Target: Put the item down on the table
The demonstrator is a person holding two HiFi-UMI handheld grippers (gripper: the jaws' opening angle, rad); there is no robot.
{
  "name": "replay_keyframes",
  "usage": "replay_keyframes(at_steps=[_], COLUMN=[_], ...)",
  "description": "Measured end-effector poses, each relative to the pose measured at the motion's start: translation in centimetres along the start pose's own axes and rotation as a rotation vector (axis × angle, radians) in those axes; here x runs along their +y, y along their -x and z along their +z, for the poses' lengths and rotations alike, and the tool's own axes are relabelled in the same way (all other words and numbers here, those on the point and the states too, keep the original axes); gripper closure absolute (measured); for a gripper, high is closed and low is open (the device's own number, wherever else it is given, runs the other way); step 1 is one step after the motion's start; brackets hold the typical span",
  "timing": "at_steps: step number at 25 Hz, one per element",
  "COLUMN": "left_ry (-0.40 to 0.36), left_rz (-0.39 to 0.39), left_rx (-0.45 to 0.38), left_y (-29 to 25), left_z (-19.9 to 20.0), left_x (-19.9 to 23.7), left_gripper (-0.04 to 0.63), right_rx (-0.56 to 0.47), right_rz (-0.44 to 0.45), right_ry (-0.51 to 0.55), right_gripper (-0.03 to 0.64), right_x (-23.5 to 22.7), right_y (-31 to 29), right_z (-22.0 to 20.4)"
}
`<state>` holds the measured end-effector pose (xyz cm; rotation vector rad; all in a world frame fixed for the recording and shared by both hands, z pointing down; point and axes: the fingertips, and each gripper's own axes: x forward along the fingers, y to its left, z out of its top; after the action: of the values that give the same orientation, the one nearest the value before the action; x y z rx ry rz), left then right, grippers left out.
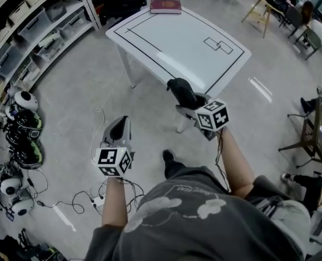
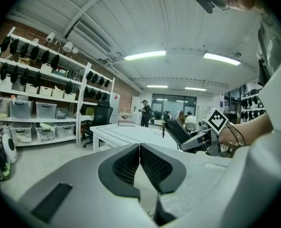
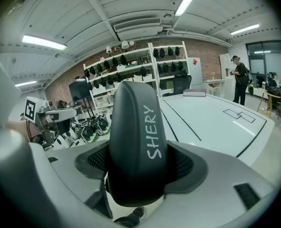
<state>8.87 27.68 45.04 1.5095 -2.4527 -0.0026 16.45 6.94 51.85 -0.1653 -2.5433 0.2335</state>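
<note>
A black oblong case (image 3: 136, 151) with white lettering "SHERY" stands upright between my right gripper's (image 3: 138, 175) pads, which are shut on it. In the head view the case (image 1: 183, 93) and right gripper (image 1: 189, 101) hang in the air just off the near corner of the white table (image 1: 177, 37), above the floor. My left gripper (image 1: 120, 126) is lower and to the left, over the floor, shut with nothing in it. In the left gripper view its pads (image 2: 150, 163) meet, and the case (image 2: 174, 129) shows ahead to the right.
A dark red book (image 1: 165, 6) lies on the table's far edge. Black lines are drawn on the tabletop. Shelving (image 1: 36, 31) and helmets (image 1: 25, 124) line the left side, with cables (image 1: 96, 200) on the floor. Chairs (image 1: 308, 34) and a person (image 3: 238, 80) stand beyond.
</note>
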Motion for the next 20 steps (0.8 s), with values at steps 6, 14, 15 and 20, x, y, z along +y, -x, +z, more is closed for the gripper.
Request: replay_keyframes(at_steps=[6,14,15,20], left_ry=[-0.010,-0.040,-0.040,-0.066], left_rz=[-0.001,-0.011,-0.019,-0.068], left_rx=[-0.004,-0.006,-0.002,0.017], left_y=[-6.2,-12.5,-13.0,-16.0], left_z=[2.4,4.5,4.7,5.5], left_x=[2.1,3.7,3.8,4.0], left_gripper=[0.591,0.591,0.591,0.591], right_rx=[-0.007,-0.025,-0.025,-0.024], right_rz=[-0.012,-0.020,-0.023,-0.052], right_ry=[-0.029,-0.033,-0.037,-0.056], right_gripper=[0.290,0.290,0.288,0.288], right_x=[-5.6,-10.2,-10.5,-12.2], right_y=[-3.4,-5.8,-6.0,-6.9], right_z=[3.4,6.1,6.3,6.6])
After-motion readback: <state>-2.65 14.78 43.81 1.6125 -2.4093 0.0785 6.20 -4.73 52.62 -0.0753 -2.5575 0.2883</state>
